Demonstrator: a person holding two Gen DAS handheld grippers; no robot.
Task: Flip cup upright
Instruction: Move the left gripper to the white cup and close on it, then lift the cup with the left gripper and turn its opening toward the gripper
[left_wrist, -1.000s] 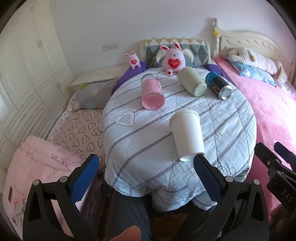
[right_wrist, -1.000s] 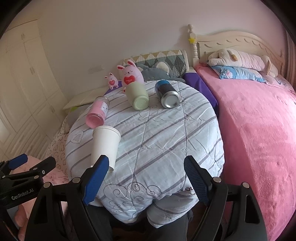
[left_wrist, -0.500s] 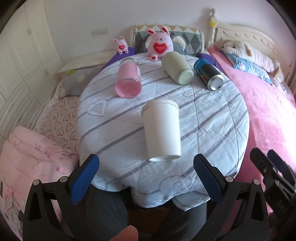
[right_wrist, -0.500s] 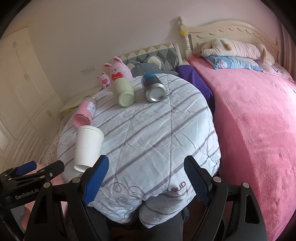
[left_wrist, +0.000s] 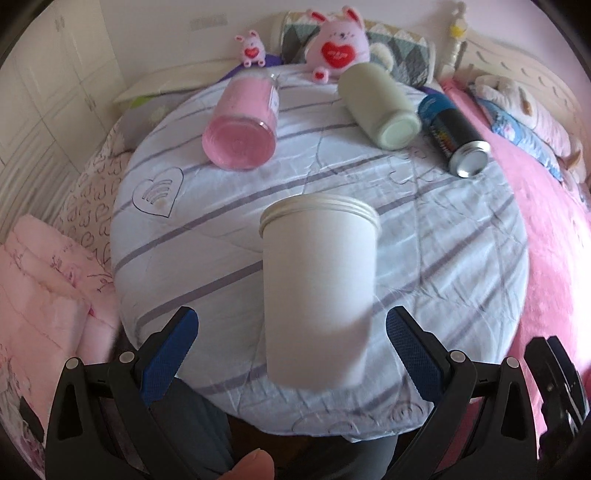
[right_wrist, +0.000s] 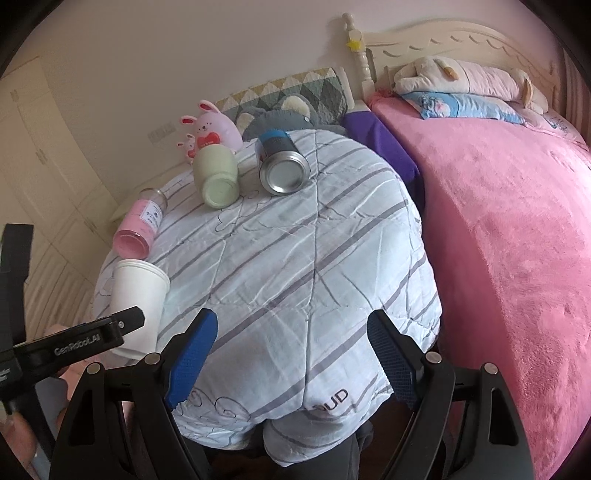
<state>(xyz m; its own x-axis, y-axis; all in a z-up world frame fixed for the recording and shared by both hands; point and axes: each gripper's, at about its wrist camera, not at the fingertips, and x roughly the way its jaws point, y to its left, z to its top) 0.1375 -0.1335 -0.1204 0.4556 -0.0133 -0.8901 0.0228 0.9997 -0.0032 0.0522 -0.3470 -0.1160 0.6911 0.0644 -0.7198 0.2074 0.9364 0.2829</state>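
Observation:
A white paper cup (left_wrist: 319, 291) lies on its side on the striped cloth of a round table (left_wrist: 461, 258), rim pointing away, base toward me. My left gripper (left_wrist: 290, 347) is open, its blue-padded fingers either side of the cup's base end, not touching it. In the right wrist view the cup (right_wrist: 138, 295) lies at the table's left edge with the left gripper's body (right_wrist: 74, 341) in front of it. My right gripper (right_wrist: 291, 354) is open and empty above the table's near edge.
A pink jar (left_wrist: 243, 125), a pale green bottle (left_wrist: 380, 105) and a dark can (left_wrist: 456, 138) lie on their sides at the table's far side. Plush rabbits (left_wrist: 338, 42) sit behind them. A pink bed (right_wrist: 498, 221) is on the right.
My left gripper has moved forward and down toward the white cup, so the cup now lies between its open fingers. My right gripper has shifted only a little.

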